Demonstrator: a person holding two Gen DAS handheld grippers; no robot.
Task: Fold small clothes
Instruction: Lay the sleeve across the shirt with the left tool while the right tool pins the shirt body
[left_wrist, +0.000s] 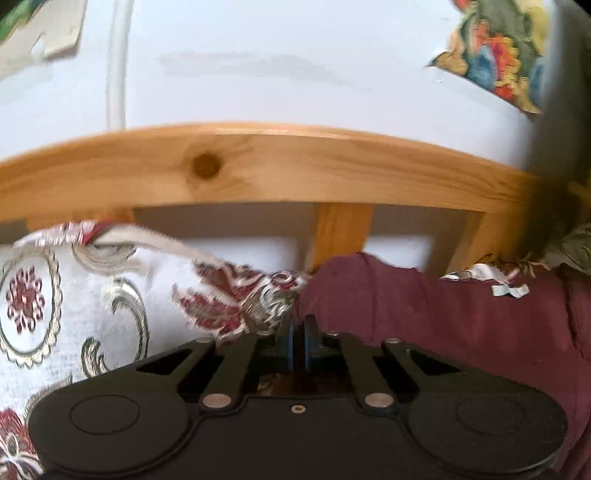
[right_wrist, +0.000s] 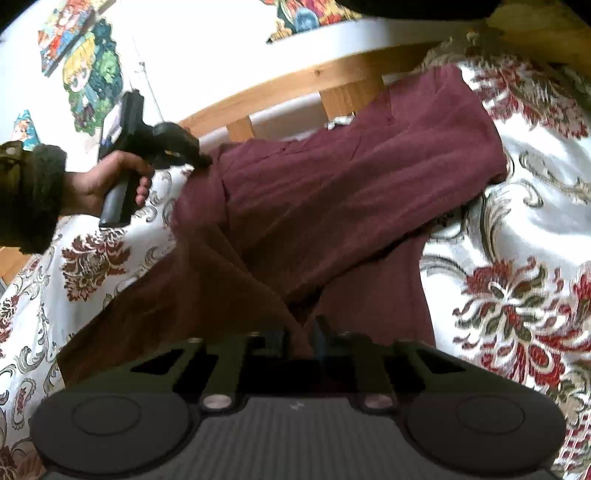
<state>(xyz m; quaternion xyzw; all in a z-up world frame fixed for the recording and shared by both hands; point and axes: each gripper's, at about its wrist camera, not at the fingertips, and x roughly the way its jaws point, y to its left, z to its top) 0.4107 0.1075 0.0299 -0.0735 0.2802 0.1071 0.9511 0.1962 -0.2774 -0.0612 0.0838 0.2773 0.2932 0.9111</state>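
On the floral bedspread (right_wrist: 517, 229), in front of the wooden bed rail (left_wrist: 258, 166), lies your maroon garment (right_wrist: 332, 192). Your left gripper (left_wrist: 299, 332) has its fingers pressed together at the garment's edge nearest the rail; your right gripper (right_wrist: 301, 332) pinches a fold at the opposite end.

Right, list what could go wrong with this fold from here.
1. The left hand-held gripper bites only the maroon garment's very edge; it might slip free when lifted.
2. The right hand-held gripper pinches bunched, overlapping fabric, so it may drag extra layers.
3. The patterned bedspread is rumpled, so creases could set.
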